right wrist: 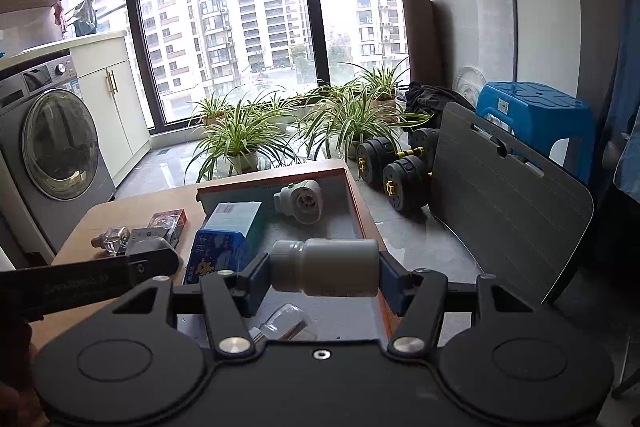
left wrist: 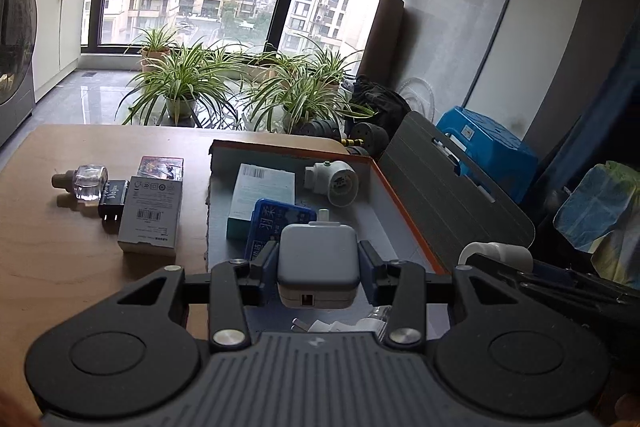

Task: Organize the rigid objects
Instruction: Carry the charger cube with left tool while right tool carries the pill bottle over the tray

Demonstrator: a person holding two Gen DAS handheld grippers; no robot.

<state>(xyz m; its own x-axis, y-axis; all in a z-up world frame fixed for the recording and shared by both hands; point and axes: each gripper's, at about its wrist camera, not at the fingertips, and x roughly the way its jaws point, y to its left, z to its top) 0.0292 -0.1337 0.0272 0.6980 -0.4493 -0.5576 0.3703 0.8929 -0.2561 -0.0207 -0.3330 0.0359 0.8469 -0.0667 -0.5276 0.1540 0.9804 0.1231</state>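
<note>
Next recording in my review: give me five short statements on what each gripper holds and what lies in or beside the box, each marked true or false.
1. The left gripper is shut on a grey square charger block. True.
2. The right gripper is empty. False: it clamps a white plastic bottle lying sideways, by its ends.
3. A white round socket adapter lies in the orange-rimmed cardboard box. True.
4. The small clear glass bottle lies inside the box. False: it lies on the wooden table, left of the box.
5. A blue tin lies in the box. True.
</note>
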